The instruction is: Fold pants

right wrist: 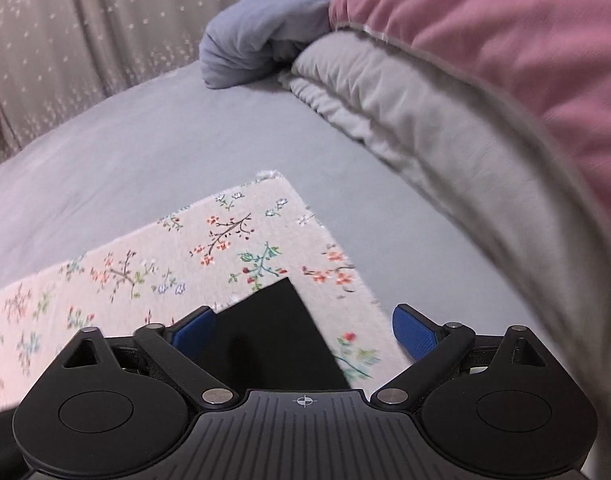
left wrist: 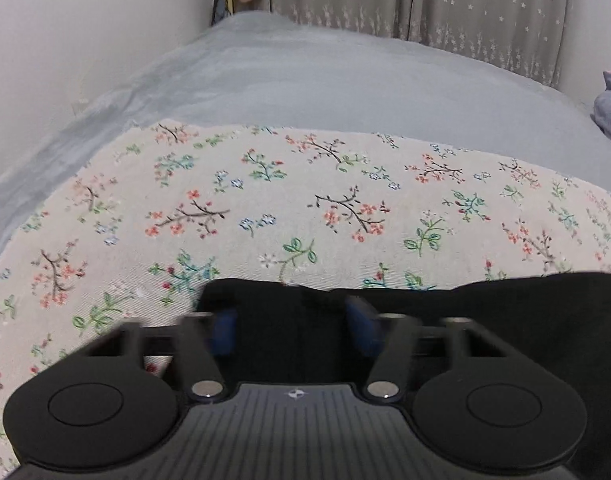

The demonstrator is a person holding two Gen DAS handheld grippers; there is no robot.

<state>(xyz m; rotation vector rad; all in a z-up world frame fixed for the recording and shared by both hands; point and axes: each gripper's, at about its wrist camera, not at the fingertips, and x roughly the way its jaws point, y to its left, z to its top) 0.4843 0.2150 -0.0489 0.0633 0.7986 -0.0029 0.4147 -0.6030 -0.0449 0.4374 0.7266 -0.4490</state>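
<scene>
On a bed spread with a floral cloth (left wrist: 265,200), a pair of black pants (left wrist: 505,312) lies flat at the near edge of both wrist views, just ahead of the two hand-held tools. Nearest the left camera, the left claw (left wrist: 291,326) straddles the pants' far edge, its blue pads (left wrist: 221,330) partly closed around a raised bit of dark fabric; motion blur leaves it unclear whether they already pinch it. Seen from the right wrist, the right claw (right wrist: 303,334) stands wide apart over a squared corner of the pants (right wrist: 273,336), one pad above the black fabric and the other out over the cloth's edge and the grey-blue sheet (right wrist: 145,152), gripping nothing.

Judging by its limp, flat lie, the garment is light, soft and floppy: it should sag from any single hold and is likely to drag the loose floral cloth if pulled low. Best purchase appears to be the hemmed edge and corners, taken at two well-separated points so the fabric hangs straight as it is carried over. Pinching deep enough to catch all layers, but not the cloth beneath, looks like the main concern.

Beyond the cloth stretches the bare sheet, with a bundled blue blanket (right wrist: 257,36), a grey quilt (right wrist: 405,112) and a pink cover (right wrist: 505,40) heaped to the right, and star-patterned curtains (left wrist: 425,0) at the back.
</scene>
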